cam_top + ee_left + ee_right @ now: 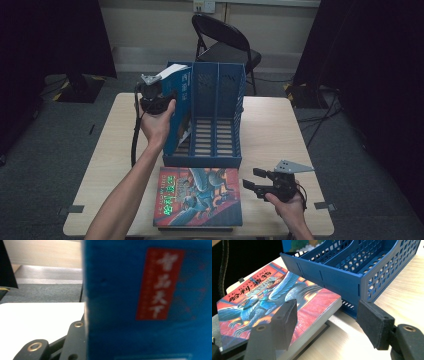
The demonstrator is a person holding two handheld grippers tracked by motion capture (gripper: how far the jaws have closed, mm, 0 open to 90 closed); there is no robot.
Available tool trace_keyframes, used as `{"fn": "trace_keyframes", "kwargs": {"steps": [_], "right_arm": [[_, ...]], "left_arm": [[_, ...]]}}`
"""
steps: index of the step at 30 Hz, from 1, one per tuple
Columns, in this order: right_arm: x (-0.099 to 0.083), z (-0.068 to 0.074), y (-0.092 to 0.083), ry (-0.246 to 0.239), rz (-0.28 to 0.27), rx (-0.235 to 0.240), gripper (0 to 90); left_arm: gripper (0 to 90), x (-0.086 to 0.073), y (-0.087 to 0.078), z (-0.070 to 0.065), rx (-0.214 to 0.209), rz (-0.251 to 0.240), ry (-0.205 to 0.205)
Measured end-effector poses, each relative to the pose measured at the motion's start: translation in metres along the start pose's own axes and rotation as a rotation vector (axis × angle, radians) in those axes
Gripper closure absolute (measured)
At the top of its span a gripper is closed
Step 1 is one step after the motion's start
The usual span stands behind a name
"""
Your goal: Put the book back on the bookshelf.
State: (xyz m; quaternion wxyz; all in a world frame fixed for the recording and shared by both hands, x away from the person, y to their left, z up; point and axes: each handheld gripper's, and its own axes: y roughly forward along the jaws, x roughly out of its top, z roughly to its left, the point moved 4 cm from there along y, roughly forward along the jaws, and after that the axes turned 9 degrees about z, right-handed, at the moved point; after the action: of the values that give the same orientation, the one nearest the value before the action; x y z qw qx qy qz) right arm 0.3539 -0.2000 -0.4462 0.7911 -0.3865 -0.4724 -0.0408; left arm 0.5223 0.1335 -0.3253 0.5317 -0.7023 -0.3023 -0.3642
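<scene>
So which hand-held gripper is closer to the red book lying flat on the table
Right. The right hand-held gripper hovers open just beside the red book, at its right edge. The left hand-held gripper is farther back, clamped on the blue book at the blue file rack.

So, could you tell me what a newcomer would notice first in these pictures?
Probably the blue book, held upright by the left gripper in the leftmost slot of the blue file rack at the table's middle. Next, the red illustrated book lying flat in front of the rack, beside the open right gripper.
</scene>
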Motion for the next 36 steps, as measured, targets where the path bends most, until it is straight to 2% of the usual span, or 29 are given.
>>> {"fn": "trace_keyframes", "kwargs": {"steps": [2,5,7,10,14,16,21,26,31,33,36], "right_arm": [[0.000,0.000,-0.001,0.003,0.001,-0.002,32.6],[-0.001,-0.001,0.000,0.004,0.003,-0.003,32.6],[-0.001,-0.001,0.000,0.003,0.006,-0.001,32.5],[-0.001,0.000,0.001,-0.002,0.009,-0.002,32.5],[-0.001,-0.001,0.001,-0.003,0.009,-0.002,32.5],[-0.002,-0.002,0.001,-0.001,0.011,-0.002,32.5],[-0.002,-0.001,0.002,-0.003,0.014,-0.002,32.5],[-0.002,-0.002,0.005,0.001,0.021,-0.008,32.9],[-0.003,0.000,0.007,-0.009,0.031,-0.004,32.6],[-0.003,0.000,0.006,-0.009,0.030,-0.006,32.6],[-0.003,0.000,0.006,-0.006,0.026,-0.008,32.6]], "left_arm": [[61.6,-0.002,0.003,0.000,-0.009,0.002,-0.015],[61.6,-0.003,0.005,-0.005,-0.006,-0.004,0.015],[61.6,-0.004,0.007,-0.006,-0.001,-0.027,0.028],[61.6,-0.005,0.010,-0.004,-0.014,-0.055,0.017],[61.6,-0.010,0.011,-0.003,-0.016,-0.076,0.044],[61.5,-0.015,0.014,-0.001,-0.032,-0.071,0.026],[61.4,-0.026,0.017,0.002,-0.048,-0.053,0.020],[61.3,-0.032,0.016,0.001,-0.053,-0.053,0.035],[61.1,-0.034,0.014,0.002,-0.049,-0.042,0.028],[61.0,-0.038,0.010,0.000,-0.056,-0.033,0.047],[60.8,-0.040,0.008,0.000,-0.059,-0.034,0.051]]}}
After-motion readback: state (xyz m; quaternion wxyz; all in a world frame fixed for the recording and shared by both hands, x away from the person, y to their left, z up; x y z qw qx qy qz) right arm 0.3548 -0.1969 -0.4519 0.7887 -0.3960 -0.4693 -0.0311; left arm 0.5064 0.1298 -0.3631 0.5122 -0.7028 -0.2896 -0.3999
